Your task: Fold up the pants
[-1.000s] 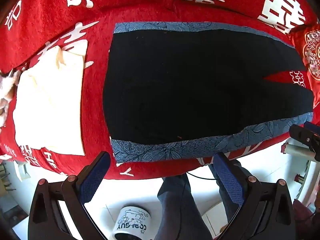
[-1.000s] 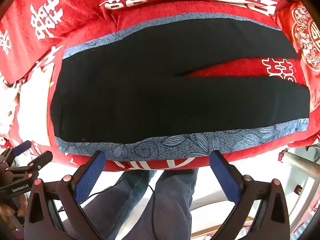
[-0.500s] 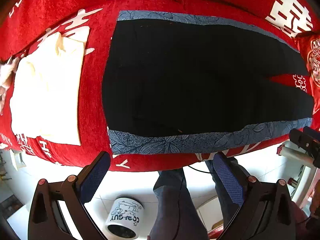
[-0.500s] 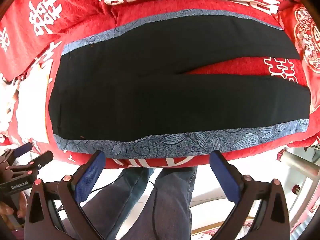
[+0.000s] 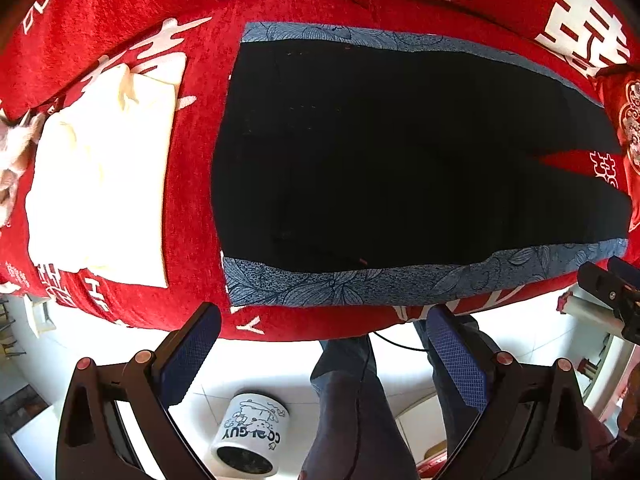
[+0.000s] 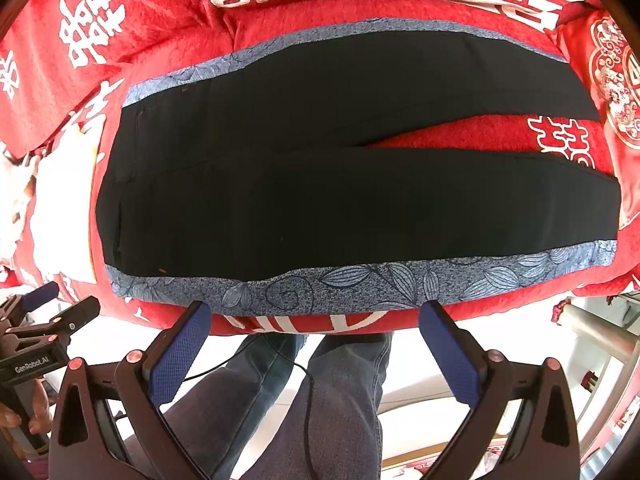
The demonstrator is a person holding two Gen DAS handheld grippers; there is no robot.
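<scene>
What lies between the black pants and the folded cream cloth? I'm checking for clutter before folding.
Only bare red blanket separates the black pants from the folded cream cloth, clearest in the left wrist view.

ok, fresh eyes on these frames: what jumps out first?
The black pants with blue flowered side stripes, spread flat across the red blanket with big white characters. Left of them lies a folded cream cloth. Both grippers, left and right, hang open at the near edge.

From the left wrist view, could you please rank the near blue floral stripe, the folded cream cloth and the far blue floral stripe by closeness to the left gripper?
Measured from the left gripper:
1. Near blue floral stripe, just ahead at the bed's edge.
2. Folded cream cloth, ahead to the left.
3. Far blue floral stripe, across the black pants.
</scene>
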